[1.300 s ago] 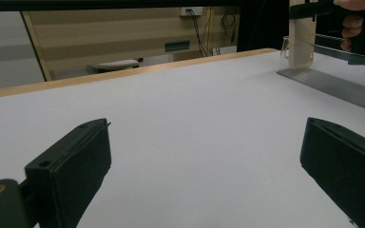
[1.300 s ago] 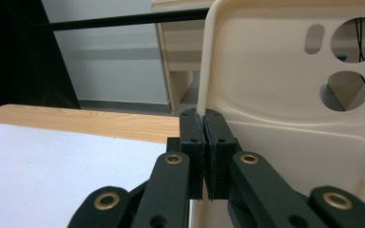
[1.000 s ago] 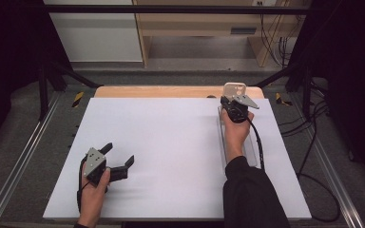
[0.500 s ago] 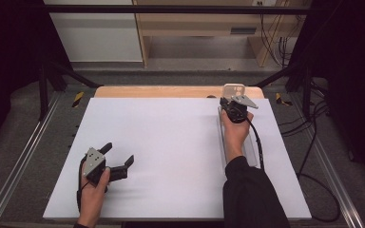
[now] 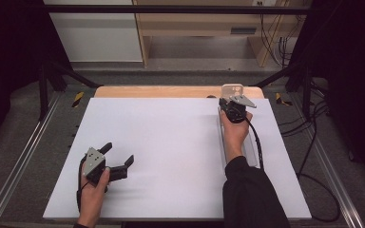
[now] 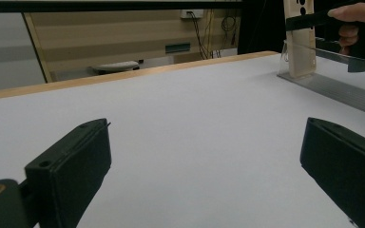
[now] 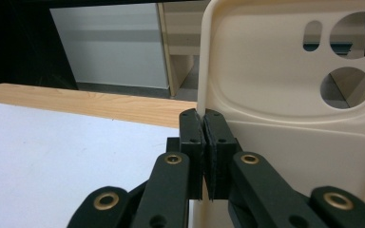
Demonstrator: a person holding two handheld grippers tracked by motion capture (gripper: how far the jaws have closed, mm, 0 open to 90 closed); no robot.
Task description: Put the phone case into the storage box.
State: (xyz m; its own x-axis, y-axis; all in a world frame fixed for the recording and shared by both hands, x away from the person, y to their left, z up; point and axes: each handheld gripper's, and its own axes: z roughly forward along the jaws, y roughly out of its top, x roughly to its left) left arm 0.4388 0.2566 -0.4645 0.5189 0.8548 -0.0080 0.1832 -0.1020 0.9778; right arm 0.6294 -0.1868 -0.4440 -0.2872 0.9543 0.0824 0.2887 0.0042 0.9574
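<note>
- My right gripper (image 7: 203, 156) is pinched on the side edge of the cream phone case (image 7: 294, 95), holding it upright at the far right of the white table (image 5: 171, 142), over the clear stand (image 6: 332, 88), probably for seating it there.
- Left gripper (image 5: 116, 164) rests near left, jaws wide and empty, kept out of the way.

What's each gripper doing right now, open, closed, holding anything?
Left gripper: open, holding nothing.
Right gripper: closed on the edge of the cream phone case.
</note>
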